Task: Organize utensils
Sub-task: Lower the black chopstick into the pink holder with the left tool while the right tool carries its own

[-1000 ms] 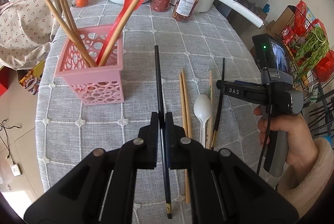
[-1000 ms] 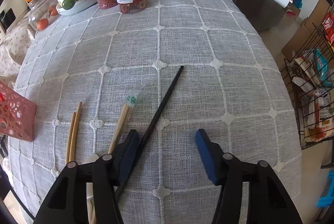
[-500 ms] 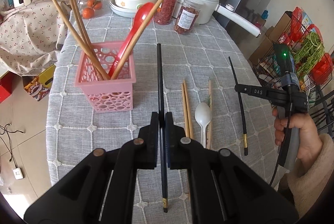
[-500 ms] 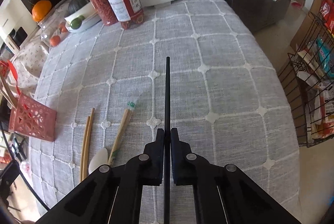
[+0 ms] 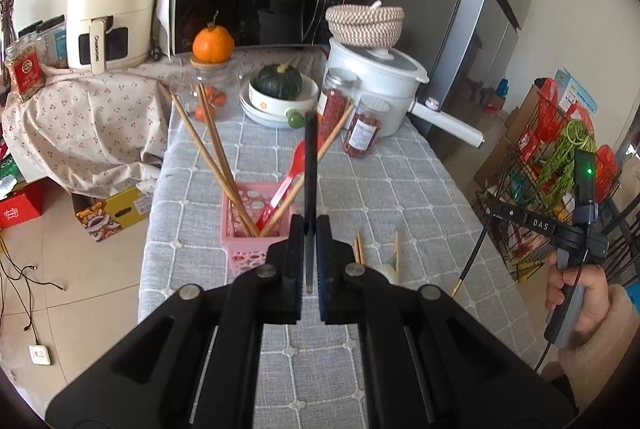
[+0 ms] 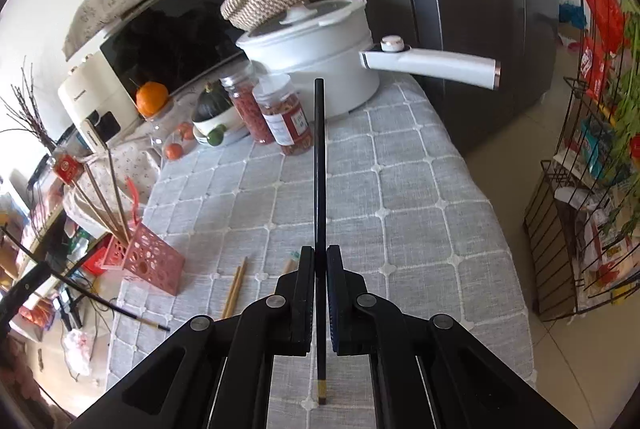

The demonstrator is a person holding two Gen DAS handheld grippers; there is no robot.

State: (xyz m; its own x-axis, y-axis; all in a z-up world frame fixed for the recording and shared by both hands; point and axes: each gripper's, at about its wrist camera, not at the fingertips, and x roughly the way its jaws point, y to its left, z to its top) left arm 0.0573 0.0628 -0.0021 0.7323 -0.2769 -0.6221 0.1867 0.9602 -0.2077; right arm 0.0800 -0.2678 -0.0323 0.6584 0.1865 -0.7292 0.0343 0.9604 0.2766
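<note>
A grey tablecloth with a white grid of stitched lines covers the table. On it stands a pink basket pierced with round holes, holding light brown wooden chopsticks and a red spoon. Each black gripper clamps a black chopstick; the one in the right wrist view ends in a gold tip. A white pot has a white handle. A bright orange fruit sits near a dark green squash. Two clear jars hold red contents. A cream cloth carries small red sprigs
</note>
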